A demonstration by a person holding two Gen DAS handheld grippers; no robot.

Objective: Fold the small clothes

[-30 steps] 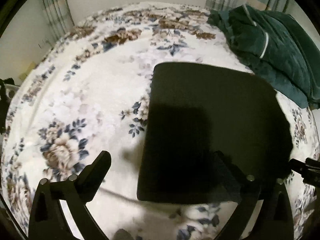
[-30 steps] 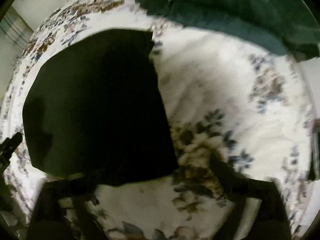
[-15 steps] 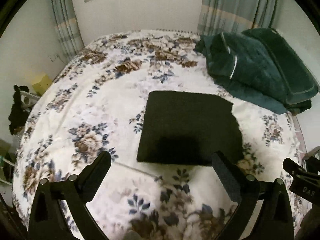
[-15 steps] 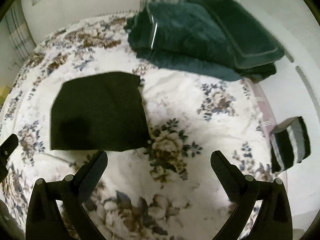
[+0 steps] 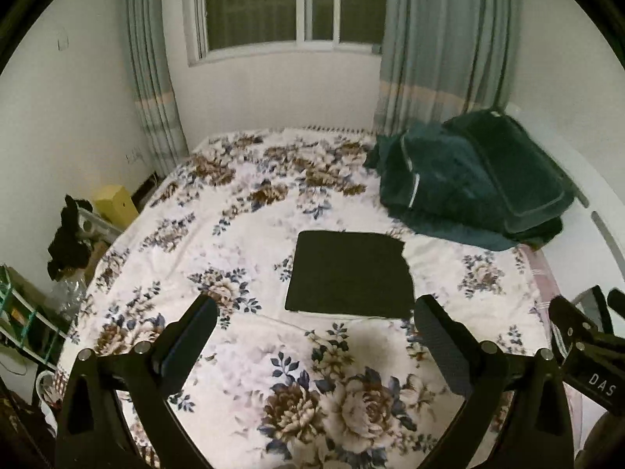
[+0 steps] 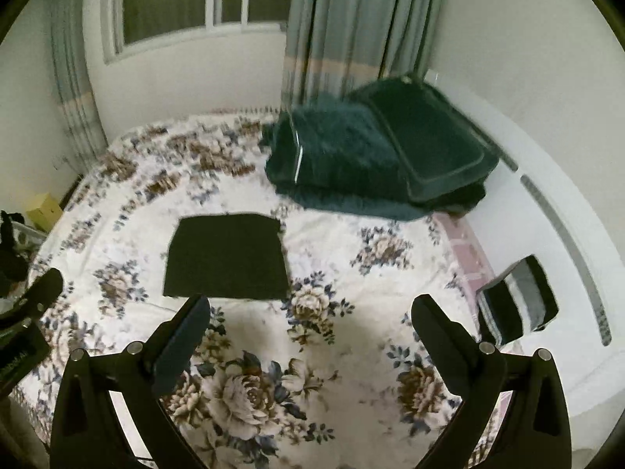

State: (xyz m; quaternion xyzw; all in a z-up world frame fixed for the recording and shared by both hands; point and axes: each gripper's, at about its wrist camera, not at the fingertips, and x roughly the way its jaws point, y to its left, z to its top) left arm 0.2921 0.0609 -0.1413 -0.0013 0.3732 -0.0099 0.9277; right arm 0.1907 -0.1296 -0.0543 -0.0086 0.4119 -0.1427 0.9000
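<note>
White walls (image 5: 273,90), dark window (image 5: 289,0), grey-green curtains (image 5: 441,39), floral bedspread (image 5: 234,242).

Green blankets (image 5: 468,179) lie piled on the floral bedspread (image 5: 234,242).

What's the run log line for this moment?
cloth: folded, flat on bed | left tool: open, empty, off cloth | right tool: open, empty, off cloth | striped item: at bed's right edge
</note>
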